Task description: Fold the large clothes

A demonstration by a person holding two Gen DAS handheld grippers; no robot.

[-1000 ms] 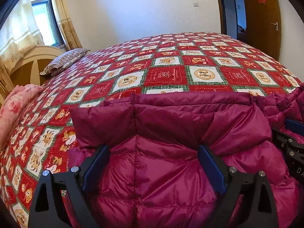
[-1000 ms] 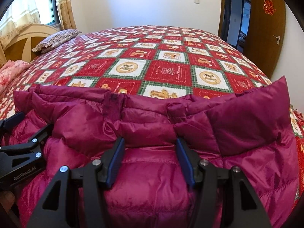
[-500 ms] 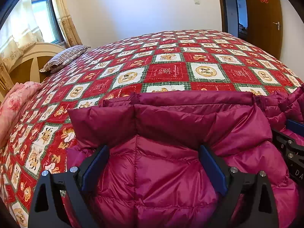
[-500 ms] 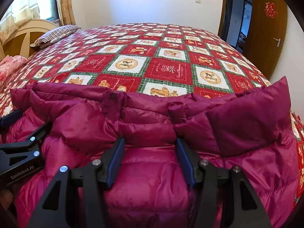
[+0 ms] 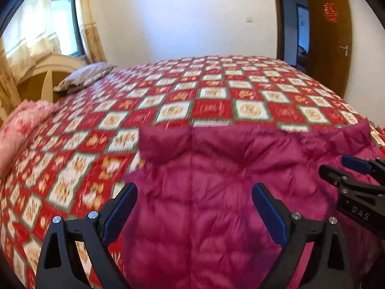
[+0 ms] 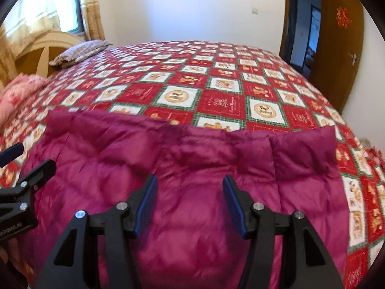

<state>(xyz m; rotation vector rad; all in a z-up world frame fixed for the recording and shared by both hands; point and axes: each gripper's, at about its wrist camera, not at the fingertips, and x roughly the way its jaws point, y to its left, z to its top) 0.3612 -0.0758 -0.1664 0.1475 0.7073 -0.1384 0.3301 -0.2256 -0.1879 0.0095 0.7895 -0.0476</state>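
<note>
Jacket (image 5: pixel 216 192) spread flat on near edge of bed (image 5: pixel 216 96), folded edge farthest from grippers; left gripper (image 5: pixel 195 207) and right gripper (image 6: pixel 190 202) above jacket, jaws wide and empty, presumably positioned for next fold.

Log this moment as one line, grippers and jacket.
left gripper: open over jacket | right gripper: open over jacket | magenta quilted down jacket: spread on red patchwork bedspread, unheld
</note>
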